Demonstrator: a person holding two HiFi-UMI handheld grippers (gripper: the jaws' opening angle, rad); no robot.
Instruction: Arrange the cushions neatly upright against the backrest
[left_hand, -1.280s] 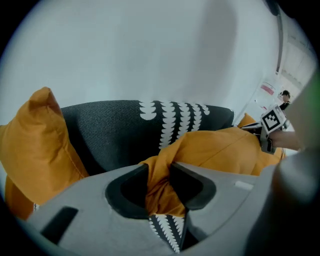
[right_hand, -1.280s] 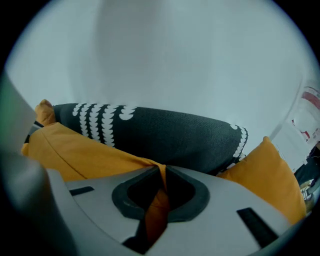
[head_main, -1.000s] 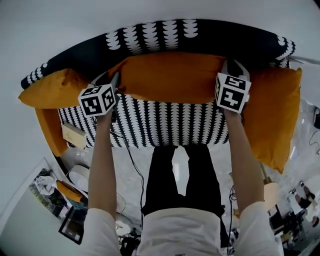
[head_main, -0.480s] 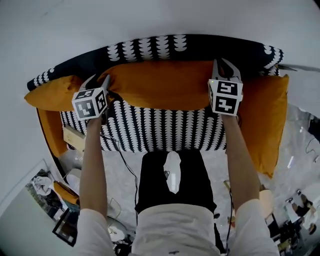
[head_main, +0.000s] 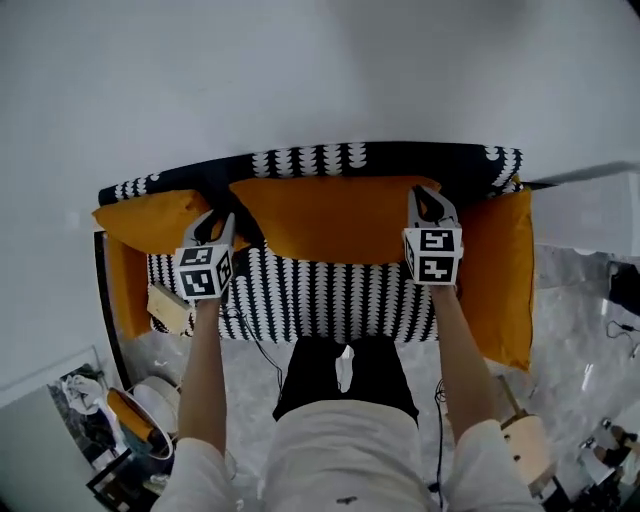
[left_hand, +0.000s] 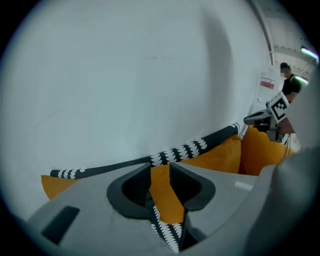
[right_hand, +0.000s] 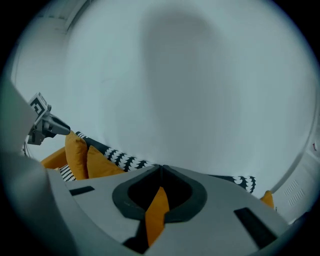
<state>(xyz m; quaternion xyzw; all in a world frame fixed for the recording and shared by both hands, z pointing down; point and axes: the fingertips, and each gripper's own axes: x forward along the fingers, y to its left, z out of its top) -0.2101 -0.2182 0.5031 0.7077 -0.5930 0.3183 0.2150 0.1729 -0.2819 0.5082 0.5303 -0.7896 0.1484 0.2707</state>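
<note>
Wall (head_main: 300, 70): it fills much more of the head view than a second ago. You have drawn back, so everything beneath it looks smaller.
Sofa (head_main: 300, 285): it was wide across the head view before. Now it sits lower and narrower, with its black-and-white seat just beyond your legs.
Backrest (head_main: 330, 158): a dark patterned band along the wall. Both gripper views show it only as a thin strip under pale wall.
Middle cushion (head_main: 325, 215): orange, lying lengthwise against the backrest, held at both ends just as it was a second ago.
Side cushions: one orange cushion (head_main: 150, 220) lies at the sofa's left end and another (head_main: 505, 270) stands along its right end. The head view alone shows both whole.
Left gripper (head_main: 215, 222): at the middle cushion's left end. Only its own view shows the fingers (left_hand: 132, 187) clenched on a fold of orange fabric, with patterned sofa cloth just below.
Right gripper (head_main: 428, 200): at the cushion's right end. Its own view shows the fingers (right_hand: 185, 195) meeting at the tips and pinching a sliver of orange.
Cross-sight: each gripper view catches the other gripper far off at its edge, above the orange cushions.
</note>
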